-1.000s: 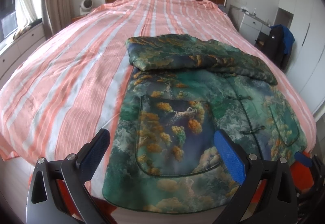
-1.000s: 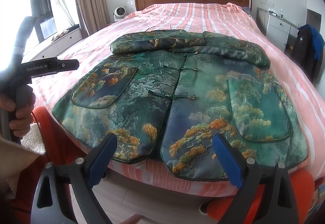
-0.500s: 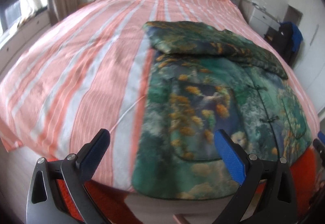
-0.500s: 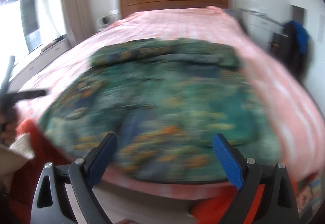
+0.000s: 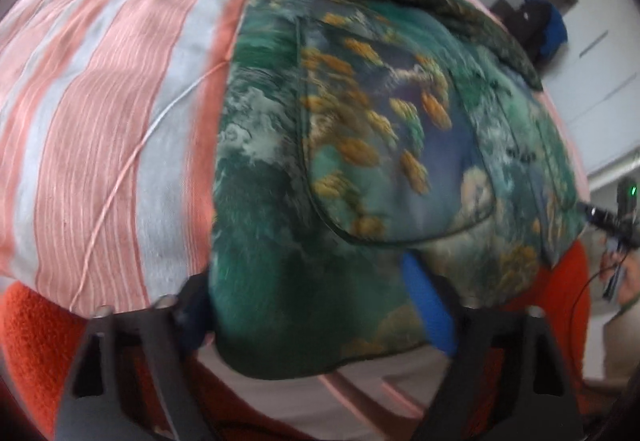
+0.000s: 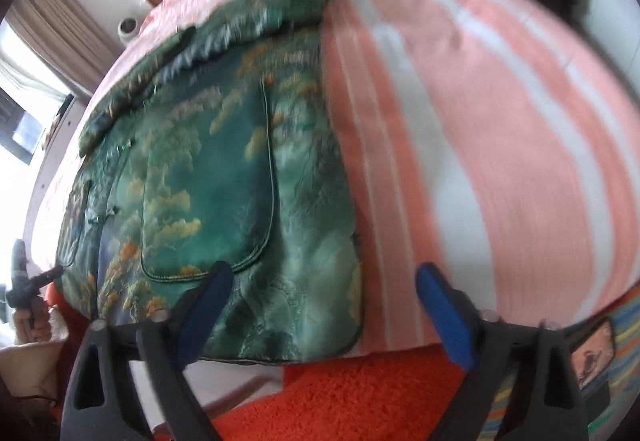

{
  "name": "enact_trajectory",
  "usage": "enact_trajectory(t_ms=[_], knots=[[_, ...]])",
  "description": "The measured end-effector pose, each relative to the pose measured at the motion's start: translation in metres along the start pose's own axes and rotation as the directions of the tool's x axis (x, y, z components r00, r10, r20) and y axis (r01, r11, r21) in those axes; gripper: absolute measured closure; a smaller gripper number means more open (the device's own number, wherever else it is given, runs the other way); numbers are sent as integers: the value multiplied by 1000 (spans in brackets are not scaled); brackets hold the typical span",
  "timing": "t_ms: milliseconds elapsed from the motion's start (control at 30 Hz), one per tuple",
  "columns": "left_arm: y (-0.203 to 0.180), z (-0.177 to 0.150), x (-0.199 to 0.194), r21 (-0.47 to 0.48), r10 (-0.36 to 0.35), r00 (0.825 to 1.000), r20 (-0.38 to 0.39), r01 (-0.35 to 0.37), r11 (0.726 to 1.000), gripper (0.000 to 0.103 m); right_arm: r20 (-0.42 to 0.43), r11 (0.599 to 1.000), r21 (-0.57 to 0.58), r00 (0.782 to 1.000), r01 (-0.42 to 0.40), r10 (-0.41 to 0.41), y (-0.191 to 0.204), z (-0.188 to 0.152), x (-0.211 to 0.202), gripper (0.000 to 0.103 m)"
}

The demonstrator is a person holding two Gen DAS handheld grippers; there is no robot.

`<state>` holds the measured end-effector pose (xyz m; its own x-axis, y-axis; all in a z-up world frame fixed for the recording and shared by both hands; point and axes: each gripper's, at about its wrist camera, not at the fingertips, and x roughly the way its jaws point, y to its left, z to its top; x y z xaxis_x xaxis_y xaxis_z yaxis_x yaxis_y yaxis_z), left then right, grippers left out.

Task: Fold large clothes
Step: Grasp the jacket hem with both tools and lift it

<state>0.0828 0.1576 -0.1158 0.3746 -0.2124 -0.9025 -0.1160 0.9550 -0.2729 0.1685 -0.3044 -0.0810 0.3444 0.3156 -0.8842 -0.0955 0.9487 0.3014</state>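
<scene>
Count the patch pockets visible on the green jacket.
2. One pocket lies on the jacket panel nearer the left hand-held gripper; the other pocket on the panel by the right hand-held gripper. Folded sleeves might hide more.

Jacket (image 5: 360,145) flat on bed (image 5: 100,113), hem at near edge, rug (image 6: 360,397) on floor below

— What does the garment look like?
— A large padded jacket (image 5: 360,145) in green and blue brocade with golden-orange trees and pale clouds — dark piping, patch pockets, knotted fastenings down the front.
— How does it lie on the bed (image 6: 500,129)?
— Flat, front up and fastened, hem at the bed's foot edge, its bottom corners hanging just over. The sleeves are folded across the top, toward the headboard end.
</scene>
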Motion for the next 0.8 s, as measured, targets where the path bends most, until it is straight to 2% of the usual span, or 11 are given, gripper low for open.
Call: enact_trajectory(t_ms=[67, 100, 133, 167, 200, 233, 367, 500, 633, 700, 800], knots=[[-4, -3, -1, 17, 62, 998, -18, -62, 998, 46, -39, 999, -14, 998, -49, 49, 5, 0, 6, 46], [-2, -4, -1, 4, 78, 997, -29, -78, 997, 52, -52, 999, -27, 998, -32, 31, 7, 0, 9, 48], [0, -5, -2, -15, 83, 996, -39, -83, 996, 66, -66, 999, -51, 998, -6, 3, 10, -1, 11, 54], [3, -5, -3, -30, 79, 996, -47, -80, 996, 85, -73, 998, -66, 997, 2, -6, 13, -1, 11, 74], [6, -6, -6, -51, 63, 997, -52, -65, 997, 88, -76, 997, -75, 997, 1, -7, 15, -2, 9, 87], [7, -7, -10, -64, 43, 998, -53, -47, 997, 91, -71, 997, -72, 997, -10, 5, 17, -3, 4, 88], [3, -17, -40, -54, -8, 999, -45, 6, 999, 93, -73, 994, -94, 996, -57, 50, 31, -7, -23, 91], [17, -7, -81, -137, -142, 990, -7, 139, 981, 94, -84, 983, -47, 981, -179, 175, 34, 3, -49, 91], [31, 53, -124, -150, -244, 963, 113, 259, 954, 95, 23, 931, 17, 931, -366, 365, 33, 58, -88, 92], [25, 106, -143, -82, -219, 956, 197, 239, 968, 95, 91, 916, 2, 912, -402, 400, 34, 100, -103, 92], [17, 192, -148, -46, -163, 937, 308, 186, 981, 93, 195, 929, -46, 909, -366, 368, 44, 182, -105, 93]])
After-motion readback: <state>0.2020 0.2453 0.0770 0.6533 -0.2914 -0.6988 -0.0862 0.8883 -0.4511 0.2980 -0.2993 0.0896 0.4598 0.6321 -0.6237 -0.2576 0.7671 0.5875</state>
